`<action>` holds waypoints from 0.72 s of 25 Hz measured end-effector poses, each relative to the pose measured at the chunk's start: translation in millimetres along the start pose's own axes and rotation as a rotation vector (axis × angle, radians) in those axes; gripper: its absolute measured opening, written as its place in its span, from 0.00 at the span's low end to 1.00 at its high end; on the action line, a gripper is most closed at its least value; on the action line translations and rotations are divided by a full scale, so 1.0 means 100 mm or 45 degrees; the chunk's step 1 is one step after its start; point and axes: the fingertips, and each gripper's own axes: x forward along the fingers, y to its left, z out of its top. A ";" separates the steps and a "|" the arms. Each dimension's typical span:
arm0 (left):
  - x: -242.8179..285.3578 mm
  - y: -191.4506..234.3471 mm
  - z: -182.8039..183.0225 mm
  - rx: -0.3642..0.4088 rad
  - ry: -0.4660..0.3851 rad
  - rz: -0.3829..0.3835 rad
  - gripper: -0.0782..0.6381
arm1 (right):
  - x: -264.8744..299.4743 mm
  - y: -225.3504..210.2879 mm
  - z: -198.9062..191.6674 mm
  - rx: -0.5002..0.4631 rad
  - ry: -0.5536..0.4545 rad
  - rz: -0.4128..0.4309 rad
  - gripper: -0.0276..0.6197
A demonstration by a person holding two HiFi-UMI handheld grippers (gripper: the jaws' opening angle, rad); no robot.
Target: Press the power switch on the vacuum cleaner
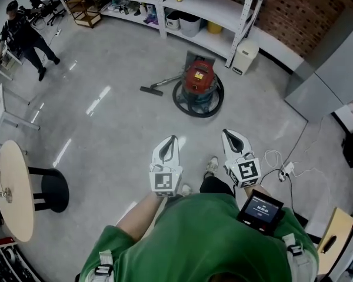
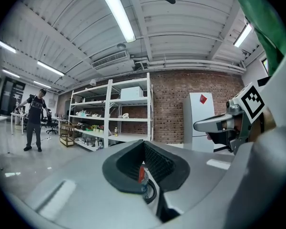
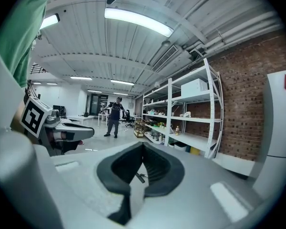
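The step in hand is the approach. The vacuum (image 1: 199, 82) sits on the floor (image 1: 106, 128) well ahead of the person, just in front of the shelf (image 1: 229, 16). Its hose is ringed round the base and the nozzle (image 1: 152, 90) lies out to its left. The switch is too small to make out from here (probably somewhere on the red top, but that is a guess).

The left hand-held gripper (image 1: 173, 138) and the right hand-held gripper (image 1: 225, 133) are held side by side in front of the body, pointing toward the vacuum and well apart from it. Both have their jaws closed tip to tip with nothing between them. Through the gap behind the left tips a sliver of the red body shows.

The next move, as I judge it, is to walk up, bend down, find the switch and bring one closed tip squarely onto it. Closed jaws suit a press, so no opening is called for. A second person (image 1: 25, 34) stands far off at the left, out of the way.
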 end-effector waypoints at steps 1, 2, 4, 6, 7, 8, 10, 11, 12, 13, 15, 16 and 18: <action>0.05 0.02 -0.01 0.003 0.005 0.003 0.12 | 0.06 -0.03 -0.01 0.004 0.000 0.003 0.05; 0.10 0.04 -0.02 0.009 0.011 0.005 0.12 | 0.11 -0.08 -0.02 0.009 -0.002 0.005 0.05; 0.24 0.07 -0.04 0.021 0.021 0.005 0.12 | 0.23 -0.18 -0.05 0.020 -0.004 0.008 0.05; 0.41 0.11 -0.04 0.022 0.024 0.012 0.12 | 0.37 -0.29 -0.09 0.028 -0.003 0.015 0.05; 0.50 0.13 -0.04 0.023 0.029 0.016 0.12 | 0.44 -0.36 -0.11 0.032 -0.003 0.018 0.05; 0.61 0.13 -0.05 0.026 0.035 0.017 0.12 | 0.51 -0.44 -0.13 0.036 -0.002 0.020 0.05; 0.84 0.13 -0.05 0.032 0.050 0.014 0.12 | 0.64 -0.64 -0.17 0.047 0.006 0.020 0.05; 0.96 0.12 -0.04 0.036 0.058 0.012 0.12 | 0.71 -0.75 -0.18 0.053 0.010 0.019 0.05; 1.09 0.12 -0.04 0.040 0.066 0.009 0.12 | 0.78 -0.86 -0.19 0.060 0.015 0.018 0.05; 1.22 0.12 -0.04 0.044 0.075 0.005 0.12 | 0.86 -0.97 -0.21 0.067 0.019 0.018 0.05; 1.49 0.10 -0.03 0.052 0.091 0.001 0.12 | 1.00 -1.20 -0.24 0.077 0.026 0.018 0.05; 1.62 0.09 -0.03 0.055 0.098 -0.001 0.12 | 1.07 -1.31 -0.26 0.082 0.030 0.018 0.05; 1.88 0.06 -0.02 0.060 0.110 -0.003 0.12 | 1.19 -1.55 -0.29 0.092 0.041 0.022 0.05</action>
